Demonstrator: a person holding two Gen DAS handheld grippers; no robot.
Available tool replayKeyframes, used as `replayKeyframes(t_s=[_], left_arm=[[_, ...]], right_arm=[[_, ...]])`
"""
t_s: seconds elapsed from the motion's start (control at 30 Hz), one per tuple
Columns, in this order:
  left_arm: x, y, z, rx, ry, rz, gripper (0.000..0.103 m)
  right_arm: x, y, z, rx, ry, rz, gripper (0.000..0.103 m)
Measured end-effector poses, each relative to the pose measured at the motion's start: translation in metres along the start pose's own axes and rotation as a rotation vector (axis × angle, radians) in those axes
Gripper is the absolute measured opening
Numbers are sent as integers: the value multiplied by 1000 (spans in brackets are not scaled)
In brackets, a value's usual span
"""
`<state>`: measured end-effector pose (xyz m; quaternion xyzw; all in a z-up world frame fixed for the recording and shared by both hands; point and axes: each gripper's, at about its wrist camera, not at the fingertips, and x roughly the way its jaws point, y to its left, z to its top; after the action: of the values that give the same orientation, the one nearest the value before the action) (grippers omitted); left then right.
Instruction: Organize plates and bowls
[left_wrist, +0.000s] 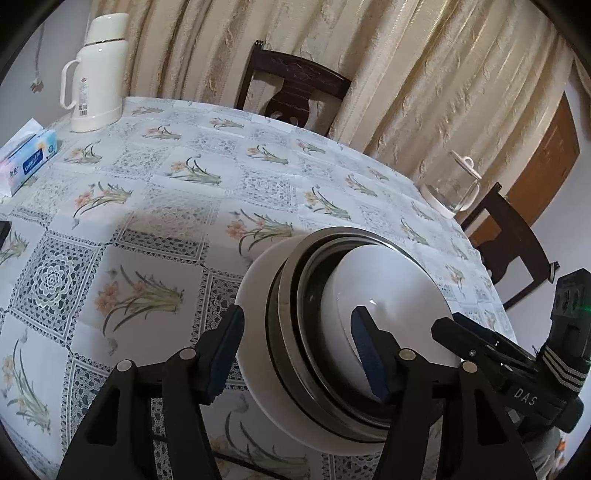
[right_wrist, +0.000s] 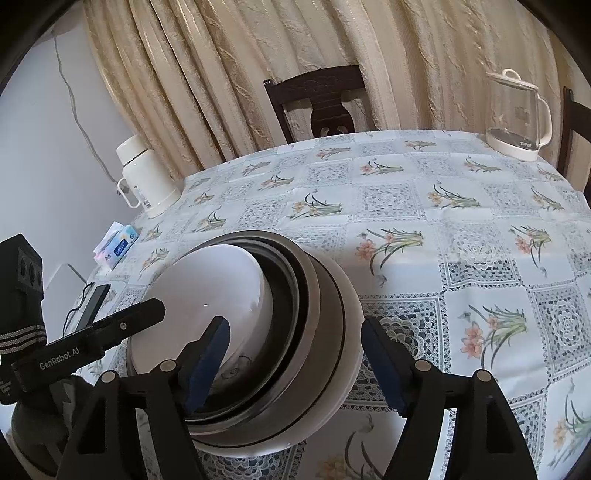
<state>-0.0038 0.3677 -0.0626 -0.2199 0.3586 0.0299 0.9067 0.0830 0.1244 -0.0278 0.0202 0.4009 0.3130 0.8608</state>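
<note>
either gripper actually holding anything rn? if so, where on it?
Each hand-held gripper, left and right, straddles the rim wall of the nested bowl stack, one on each side. Whether the pads actually clamp cannot be told.

Right claw (right_wrist: 295, 363): open, straddling the stack's near rim.
Stack of bowls (right_wrist: 317, 314): nested on the counter (right_wrist: 461, 206).
Left claw (right_wrist: 147, 314): at the stack's left.

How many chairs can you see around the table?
2. One dark wooden chair stands at the far side of the table, against the curtain. A second chair is at the right side, beside the glass kettle. Others may be hidden outside the views.
</note>
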Motion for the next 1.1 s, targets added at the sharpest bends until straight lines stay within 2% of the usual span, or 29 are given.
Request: replayKeyframes(t_s=[0.4,0.53,0.73,0.97,1.1], left_arm=[[-12,-11,-11,37,-25,14,61],[-22,-18,-21,74,-55,36,68],[-33,-27,-29,123,-92,70,69],[-42,-38,-42,176,-111,83,69],[-42,-41,-51,177,-99,77,74]], right_arm=[[-21,2,-11,-20,-55,-7,78],[-29,2,-17,-27,-75,-27,79],[-36,7,-27,-56,-103,-63,81],[-43,3,-39,-47,-120,-86,90],[-48,0,-45,-30,-131,-94,95]])
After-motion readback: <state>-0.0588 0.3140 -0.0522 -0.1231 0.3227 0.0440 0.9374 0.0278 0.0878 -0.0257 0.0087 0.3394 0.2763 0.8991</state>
